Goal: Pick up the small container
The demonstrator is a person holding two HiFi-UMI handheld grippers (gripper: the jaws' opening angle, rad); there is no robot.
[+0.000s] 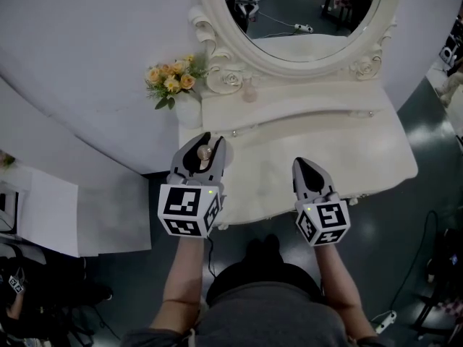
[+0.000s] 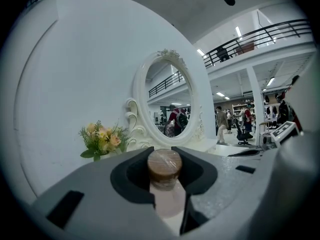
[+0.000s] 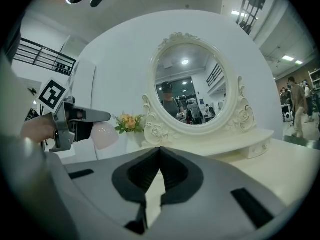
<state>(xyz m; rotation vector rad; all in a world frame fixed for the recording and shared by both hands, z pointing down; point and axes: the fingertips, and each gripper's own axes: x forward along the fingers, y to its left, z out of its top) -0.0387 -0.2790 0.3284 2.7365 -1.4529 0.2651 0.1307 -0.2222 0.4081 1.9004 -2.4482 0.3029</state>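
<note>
The small container (image 2: pixel 166 196) is a pale pink bottle with a brown round lid. It sits upright between the jaws of my left gripper (image 2: pixel 165 176), which is shut on its neck and body. In the head view the left gripper (image 1: pixel 205 149) hangs over the front left corner of the white vanity table (image 1: pixel 376 150), with the container (image 1: pixel 205 152) between its fingers. The right gripper view shows the container (image 3: pixel 104 135) from the side, lifted clear of the tabletop. My right gripper (image 1: pixel 305 166) hovers over the table's front edge, shut and empty (image 3: pixel 160 150).
A white oval mirror (image 1: pixel 300 20) in an ornate frame stands at the back of the table, above a low drawer shelf (image 1: pixel 289 103). A bunch of yellow flowers (image 1: pixel 172 78) sits at the back left. The curved white wall (image 1: pixel 87 63) runs behind.
</note>
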